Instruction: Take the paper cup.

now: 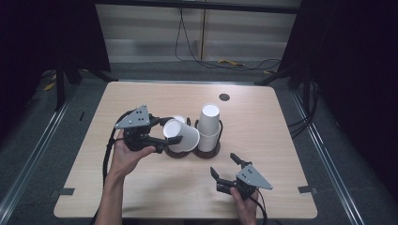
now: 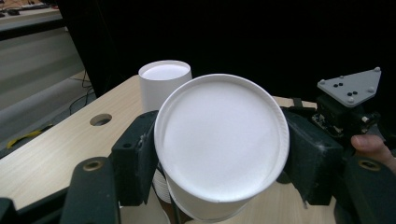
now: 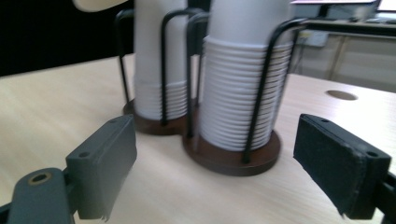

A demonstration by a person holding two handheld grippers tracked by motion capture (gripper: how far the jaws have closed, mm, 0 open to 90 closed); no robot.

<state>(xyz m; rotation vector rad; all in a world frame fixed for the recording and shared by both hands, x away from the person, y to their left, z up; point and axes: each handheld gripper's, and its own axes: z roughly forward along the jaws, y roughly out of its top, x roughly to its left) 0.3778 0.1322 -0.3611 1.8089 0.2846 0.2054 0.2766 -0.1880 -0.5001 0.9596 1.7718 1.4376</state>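
Observation:
Two black wire holders with brown bases stand side by side mid-table. The left holder (image 1: 177,153) has a short stack of white paper cups (image 3: 156,70), the right holder (image 1: 207,151) a taller stack (image 1: 209,125). My left gripper (image 1: 171,130) is shut on a single white cup (image 1: 182,136), tilted on its side just above the left holder. That cup's round bottom (image 2: 219,144) faces the left gripper's camera between the two black pads (image 2: 140,154). My right gripper (image 1: 223,164) stands open near the front of the table, its jaws wide apart and pointing at the holders (image 3: 233,154).
The wooden table (image 1: 141,187) has a round cable hole (image 1: 224,97) at the back. Cables (image 1: 225,63) lie on the floor beyond it. Dark curtains hang on both sides. Bare tabletop lies to the left, to the right and in front of the holders.

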